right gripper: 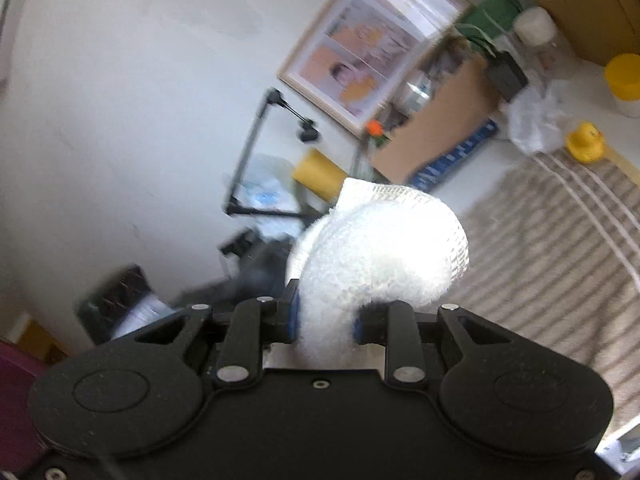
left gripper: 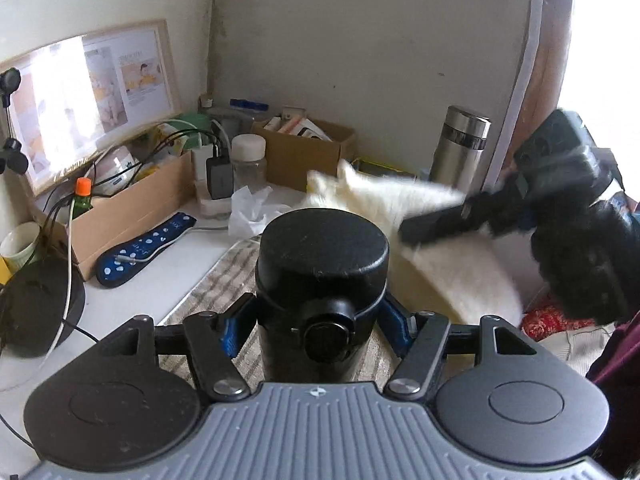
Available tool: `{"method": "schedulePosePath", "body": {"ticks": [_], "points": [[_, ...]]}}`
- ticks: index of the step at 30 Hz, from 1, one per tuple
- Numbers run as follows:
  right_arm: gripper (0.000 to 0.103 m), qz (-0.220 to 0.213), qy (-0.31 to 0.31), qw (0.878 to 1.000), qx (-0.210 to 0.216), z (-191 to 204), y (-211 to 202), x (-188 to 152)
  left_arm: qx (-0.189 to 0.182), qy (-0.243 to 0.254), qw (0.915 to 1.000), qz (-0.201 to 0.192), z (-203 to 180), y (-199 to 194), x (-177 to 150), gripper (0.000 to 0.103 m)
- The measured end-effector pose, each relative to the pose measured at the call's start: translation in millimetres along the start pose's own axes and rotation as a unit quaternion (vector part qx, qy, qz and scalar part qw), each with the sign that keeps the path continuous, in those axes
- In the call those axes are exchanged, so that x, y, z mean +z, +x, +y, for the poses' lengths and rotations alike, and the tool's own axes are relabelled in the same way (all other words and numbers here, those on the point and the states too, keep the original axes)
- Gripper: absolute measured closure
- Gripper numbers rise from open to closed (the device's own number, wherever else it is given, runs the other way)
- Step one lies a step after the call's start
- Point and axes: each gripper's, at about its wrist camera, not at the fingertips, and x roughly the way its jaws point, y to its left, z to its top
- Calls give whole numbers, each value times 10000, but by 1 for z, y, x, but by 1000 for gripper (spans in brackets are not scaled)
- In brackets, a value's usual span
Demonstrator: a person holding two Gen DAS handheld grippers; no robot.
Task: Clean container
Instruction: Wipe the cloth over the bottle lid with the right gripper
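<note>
A black container (left gripper: 320,280) with a round lid and a front button stands upright between the blue pads of my left gripper (left gripper: 316,332), which is shut on its body. In the left wrist view my right gripper (left gripper: 424,232) comes in from the right, blurred, trailing a white cloth (left gripper: 400,204) just behind and right of the container's lid. In the right wrist view the white cloth (right gripper: 380,256) bulges out between the fingers of my right gripper (right gripper: 326,324), which is shut on it. The container is hidden in that view.
A striped mat (left gripper: 224,296) lies under the container. Behind it stand a clear jar with a white lid (left gripper: 249,160), crumpled tissue (left gripper: 252,212), cardboard boxes (left gripper: 304,152), a steel flask (left gripper: 460,152) and a framed print (left gripper: 88,92). A yellow rubber duck (right gripper: 586,140) sits by the mat.
</note>
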Motion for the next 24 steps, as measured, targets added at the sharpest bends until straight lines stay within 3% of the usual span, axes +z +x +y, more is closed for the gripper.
{"method": "schedulePosePath", "body": {"ticks": [3,5,7,10,16,24], "points": [[79,-290,220,9985,405,5,-8,7,-23,37,10000,-9,1,-1,-1,38],[79,-472,416,9957,679,5,-11,9,166,-108,9998,20,-35,-7,5,38],[79,-653,612,9914,951,5,-14,12,163,-146,9998,2,-36,-10,3,38],[79,-555,762,9903,1023,1,-4,9,161,-157,9997,-13,-42,-13,1,38],[79,-270,1246,9891,738,-19,18,-12,217,-191,9996,-16,-49,-17,-4,38],[79,37,1106,9931,387,-18,24,-18,259,-233,9994,-28,-65,-21,-9,38]]}}
